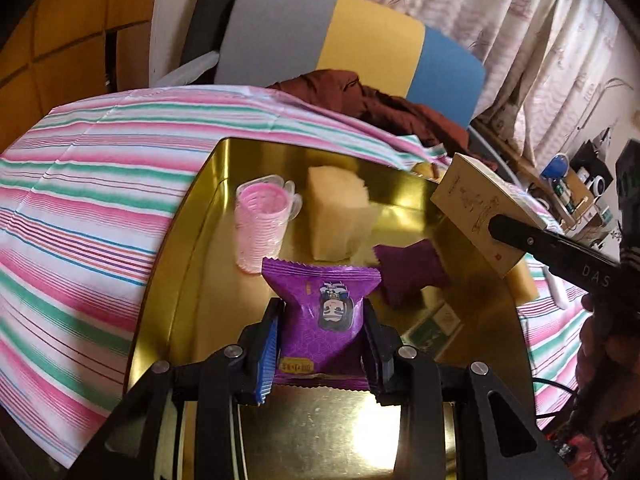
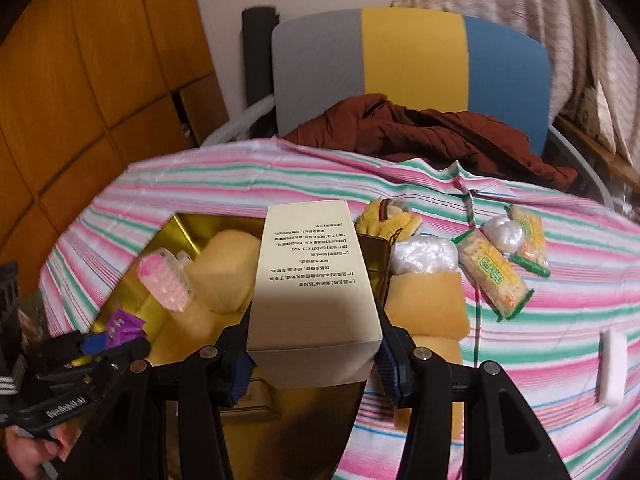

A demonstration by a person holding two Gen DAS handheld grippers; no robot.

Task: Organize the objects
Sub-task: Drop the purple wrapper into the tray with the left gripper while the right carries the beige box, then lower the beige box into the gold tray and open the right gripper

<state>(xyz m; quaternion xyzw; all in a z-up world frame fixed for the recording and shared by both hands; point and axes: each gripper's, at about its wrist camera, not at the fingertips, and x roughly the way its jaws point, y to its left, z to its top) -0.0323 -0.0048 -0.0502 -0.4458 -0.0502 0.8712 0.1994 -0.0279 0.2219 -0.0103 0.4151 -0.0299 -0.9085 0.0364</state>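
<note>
My left gripper is shut on a purple snack packet and holds it over the open gold tin. In the tin lie a pink ribbed cup and a yellow sponge. My right gripper is shut on a cream carton box, held above the tin's right side; the box also shows in the left wrist view. The right wrist view shows the tin, the pink cup, the sponge and the purple packet in the left gripper.
On the striped cloth right of the tin lie two cracker packets, white plastic bundles, a yellow sponge, a plush toy and a white block. A chair with a brown jacket stands behind.
</note>
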